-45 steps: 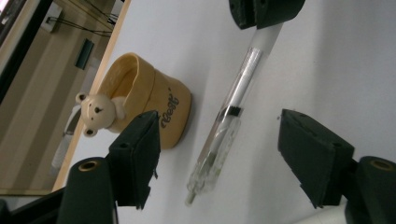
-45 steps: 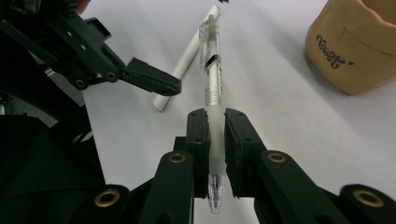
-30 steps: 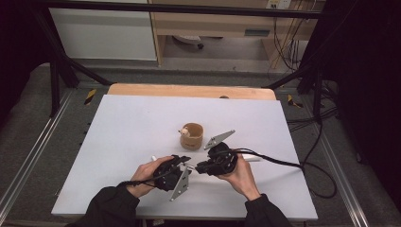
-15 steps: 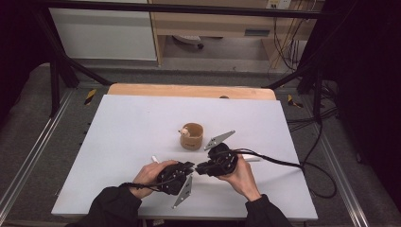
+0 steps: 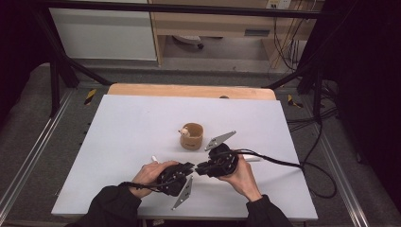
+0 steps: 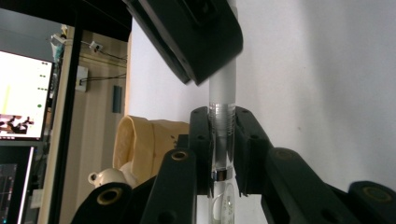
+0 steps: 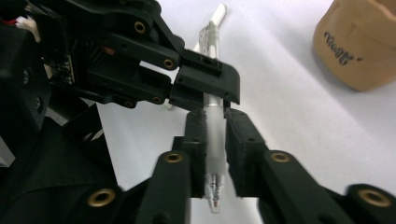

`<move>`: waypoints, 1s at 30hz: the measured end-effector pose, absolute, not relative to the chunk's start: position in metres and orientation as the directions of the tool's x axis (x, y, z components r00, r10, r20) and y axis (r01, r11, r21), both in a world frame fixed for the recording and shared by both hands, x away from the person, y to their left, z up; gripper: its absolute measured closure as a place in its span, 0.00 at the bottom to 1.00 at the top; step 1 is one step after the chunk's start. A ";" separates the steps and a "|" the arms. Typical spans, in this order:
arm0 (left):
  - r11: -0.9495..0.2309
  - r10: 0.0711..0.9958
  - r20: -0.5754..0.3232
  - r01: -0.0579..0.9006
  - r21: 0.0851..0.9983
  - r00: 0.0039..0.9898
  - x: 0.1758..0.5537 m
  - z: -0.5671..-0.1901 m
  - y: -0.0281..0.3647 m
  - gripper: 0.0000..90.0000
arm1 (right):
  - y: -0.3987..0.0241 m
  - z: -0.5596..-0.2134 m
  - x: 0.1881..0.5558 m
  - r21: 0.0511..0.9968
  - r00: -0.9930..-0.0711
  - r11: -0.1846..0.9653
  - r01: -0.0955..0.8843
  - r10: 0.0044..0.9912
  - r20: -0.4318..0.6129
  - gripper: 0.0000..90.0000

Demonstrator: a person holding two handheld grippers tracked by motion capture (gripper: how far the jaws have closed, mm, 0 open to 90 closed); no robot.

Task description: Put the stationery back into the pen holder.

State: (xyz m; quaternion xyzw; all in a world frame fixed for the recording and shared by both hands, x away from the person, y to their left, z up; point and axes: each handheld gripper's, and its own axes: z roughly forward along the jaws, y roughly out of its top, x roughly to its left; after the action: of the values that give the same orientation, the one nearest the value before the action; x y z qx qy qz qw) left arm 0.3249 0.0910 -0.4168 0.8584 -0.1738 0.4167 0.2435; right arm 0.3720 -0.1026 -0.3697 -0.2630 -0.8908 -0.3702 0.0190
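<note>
I have the slim clear plastic pen (image 7: pixel 212 135) low over the white table (image 5: pixel 123 127), both my left gripper (image 6: pixel 222 140) and right gripper (image 7: pixel 212 154) clamped narrowly on its barrel, the left having just closed and the right just eased. It's light, rigid and slick, so I grip mid-barrel.

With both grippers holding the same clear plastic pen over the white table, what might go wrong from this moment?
1. The left gripper and the right gripper both clamp the thin clear plastic pen close together; a sideways pull may bend it or make it slip.
2. The right gripper's jaws have just been opening, so the pen could drop onto the white table.
3. The tan cup stands near and could be knocked over.
</note>
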 end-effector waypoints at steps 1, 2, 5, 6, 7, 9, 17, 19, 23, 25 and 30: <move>-0.825 -0.099 0.798 -0.497 0.268 0.594 0.325 -0.417 0.091 0.87 | -0.104 -0.369 0.371 0.655 -0.860 0.582 0.481 0.457 0.226 0.79; -0.827 -0.095 0.794 -0.491 0.274 0.601 0.325 -0.418 0.092 0.87 | -0.105 -0.367 0.371 0.664 -0.860 0.575 0.478 0.460 0.220 0.77; -0.835 -0.072 0.772 -0.462 0.300 0.631 0.326 -0.417 0.093 0.87 | -0.110 -0.363 0.369 0.689 -0.860 0.556 0.466 0.468 0.204 0.69; -0.839 -0.062 0.769 -0.451 0.306 0.637 0.326 -0.417 0.094 0.87 | -0.112 -0.362 0.369 0.697 -0.860 0.547 0.463 0.469 0.204 0.64; -0.841 -0.053 0.766 -0.441 0.312 0.641 0.327 -0.417 0.095 0.87 | -0.115 -0.362 0.369 0.710 -0.859 0.534 0.458 0.473 0.198 0.58; -0.850 -0.036 0.757 -0.418 0.320 0.652 0.328 -0.416 0.096 0.87 | -0.121 -0.361 0.368 0.725 -0.852 0.516 0.456 0.488 0.188 0.52; -0.869 0.042 0.726 -0.334 0.366 0.686 0.334 -0.414 0.104 0.87 | -0.147 -0.367 0.369 0.783 -0.809 0.411 0.466 0.557 0.189 0.12; -0.872 0.064 0.717 -0.310 0.378 0.695 0.335 -0.413 0.106 0.87 | -0.153 -0.370 0.371 0.789 -0.796 0.391 0.474 0.574 0.193 0.08; -0.874 0.122 0.683 -0.249 0.418 0.720 0.339 -0.410 0.109 0.87 | -0.164 -0.379 0.371 0.798 -0.780 0.365 0.479 0.593 0.197 0.04; -0.869 0.160 0.663 -0.214 0.446 0.731 0.341 -0.407 0.110 0.87 | -0.168 -0.384 0.371 0.795 -0.776 0.371 0.479 0.602 0.186 0.01; -0.838 0.266 0.598 -0.125 0.531 0.756 0.345 -0.403 0.111 0.87 | -0.176 -0.398 0.373 0.778 -0.757 0.382 0.499 0.628 0.178 0.01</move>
State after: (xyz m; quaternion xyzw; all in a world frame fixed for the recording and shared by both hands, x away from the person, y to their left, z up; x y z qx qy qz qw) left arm 0.3454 0.1110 -0.4030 0.8936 0.0394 0.3472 0.2817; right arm 0.3728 -0.1763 -0.3976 -0.3404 -0.8278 -0.4397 -0.0736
